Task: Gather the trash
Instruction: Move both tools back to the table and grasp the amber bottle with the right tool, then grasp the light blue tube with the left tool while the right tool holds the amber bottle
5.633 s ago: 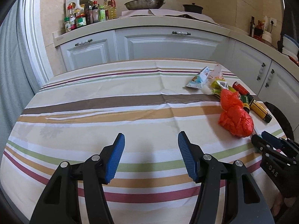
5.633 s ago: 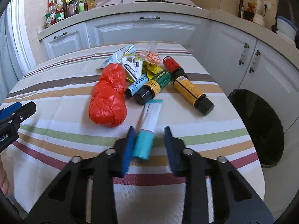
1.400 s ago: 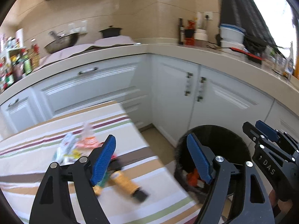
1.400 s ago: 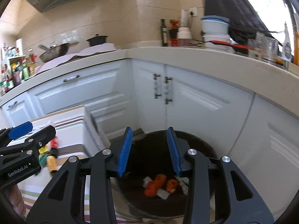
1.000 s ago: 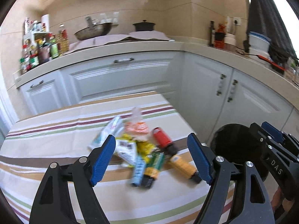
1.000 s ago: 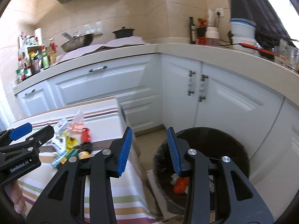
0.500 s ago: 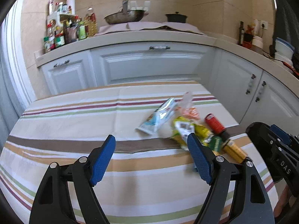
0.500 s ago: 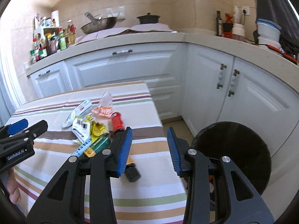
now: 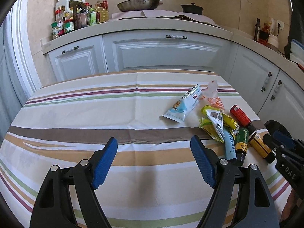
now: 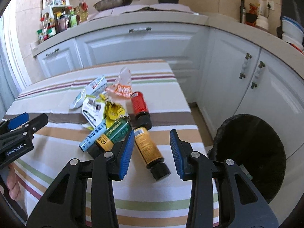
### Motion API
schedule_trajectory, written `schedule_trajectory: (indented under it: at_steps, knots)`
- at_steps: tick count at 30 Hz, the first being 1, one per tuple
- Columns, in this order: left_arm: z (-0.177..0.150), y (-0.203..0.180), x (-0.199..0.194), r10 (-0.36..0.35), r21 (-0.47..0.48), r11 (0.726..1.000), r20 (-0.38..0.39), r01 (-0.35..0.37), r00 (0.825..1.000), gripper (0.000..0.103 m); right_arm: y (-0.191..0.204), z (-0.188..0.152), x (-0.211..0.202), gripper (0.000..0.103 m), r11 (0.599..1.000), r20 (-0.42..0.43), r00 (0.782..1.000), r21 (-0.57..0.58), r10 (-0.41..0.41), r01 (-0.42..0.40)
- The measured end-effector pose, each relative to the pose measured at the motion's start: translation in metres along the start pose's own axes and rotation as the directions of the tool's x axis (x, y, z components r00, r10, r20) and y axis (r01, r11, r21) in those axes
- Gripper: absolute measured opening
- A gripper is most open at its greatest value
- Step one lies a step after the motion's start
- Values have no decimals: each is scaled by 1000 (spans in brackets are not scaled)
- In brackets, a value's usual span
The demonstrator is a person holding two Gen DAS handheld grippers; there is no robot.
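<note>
A pile of trash lies on the striped tablecloth [image 9: 76, 114]: a pale blue wrapper [image 9: 183, 104], an orange-printed clear bag [image 10: 122, 87], yellow wrappers [image 10: 114, 112], a light blue tube [image 10: 93, 135], a green bottle [image 10: 114, 133], a red bottle [image 10: 139, 104] and a yellow bottle [image 10: 150, 150]. My right gripper [image 10: 151, 153] hovers open over the yellow bottle, whose black cap shows between the fingers without touching them. My left gripper [image 9: 154, 161] stands wide open above bare cloth, left of the pile, with nothing in it.
A black-lined bin [image 10: 250, 152] stands on the floor past the table's right edge. White cabinets [image 9: 161, 53] and a counter with bottles [image 9: 76, 17], a wok [image 9: 138, 3] and a pot run behind and to the right.
Both views swung from the bin back to the table. The red bag and the teal-capped tube seen earlier on the cloth are gone from it. The right gripper now hangs over the yellow bottle.
</note>
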State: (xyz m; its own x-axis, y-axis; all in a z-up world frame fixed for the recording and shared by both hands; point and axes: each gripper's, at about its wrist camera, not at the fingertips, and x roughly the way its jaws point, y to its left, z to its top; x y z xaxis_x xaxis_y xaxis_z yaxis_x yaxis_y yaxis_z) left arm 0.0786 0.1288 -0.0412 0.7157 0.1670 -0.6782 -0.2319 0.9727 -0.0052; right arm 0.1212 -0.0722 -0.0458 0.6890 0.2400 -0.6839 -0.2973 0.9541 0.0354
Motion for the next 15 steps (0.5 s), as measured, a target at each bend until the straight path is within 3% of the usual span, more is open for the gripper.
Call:
schedule_trajectory:
  at_steps: [6, 10, 15]
  knots:
    - [-1, -1, 2, -10, 7, 1000, -4, 10, 1000, 77, 4, -2, 12, 38, 1000, -81, 996, -20, 23, -24]
    - [-2, -2, 4, -17, 10, 1000, -10, 17, 1000, 77, 8, -4, 17, 26, 999, -109, 994, -45, 21, -26]
    - [-2, -5, 5, -24, 14, 1000, -18, 24, 1000, 77, 11, -6, 17, 25, 997, -115, 993, -73, 14, -22]
